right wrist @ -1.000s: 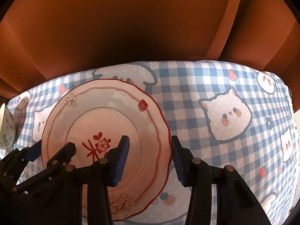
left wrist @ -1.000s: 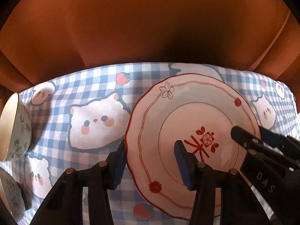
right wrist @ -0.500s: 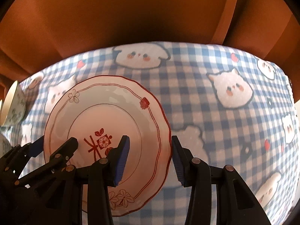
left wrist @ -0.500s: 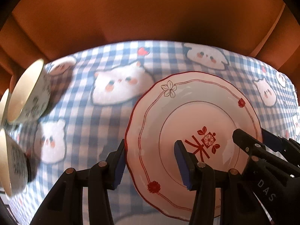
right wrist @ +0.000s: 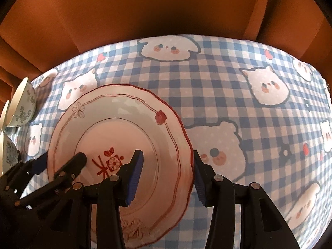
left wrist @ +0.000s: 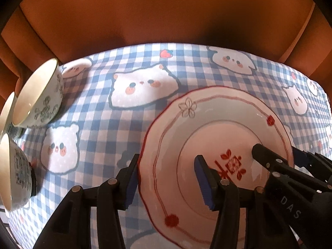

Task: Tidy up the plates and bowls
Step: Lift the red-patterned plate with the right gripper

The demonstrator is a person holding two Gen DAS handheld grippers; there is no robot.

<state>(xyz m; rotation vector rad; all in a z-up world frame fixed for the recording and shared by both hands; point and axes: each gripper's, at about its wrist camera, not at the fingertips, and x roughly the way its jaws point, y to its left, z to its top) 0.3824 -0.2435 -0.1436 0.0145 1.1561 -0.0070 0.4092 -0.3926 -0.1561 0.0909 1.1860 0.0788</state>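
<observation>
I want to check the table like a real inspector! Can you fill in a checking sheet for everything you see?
Surface: blue-checked tablecloth with animal faces.
Job's things: red-trimmed plate flat on cloth; patterned bowls clustered at far left.
Clutter: nothing seen.
Tongs: left tongs straddle the plate's left rim, right tongs its right rim; both are opening, pads not pressing.
Cables: nothing seen.
Surroundings: orange-brown panels behind the table.

Bowls (left wrist: 39, 95) leftward, bare tablecloth (right wrist: 228, 95) rightward
</observation>
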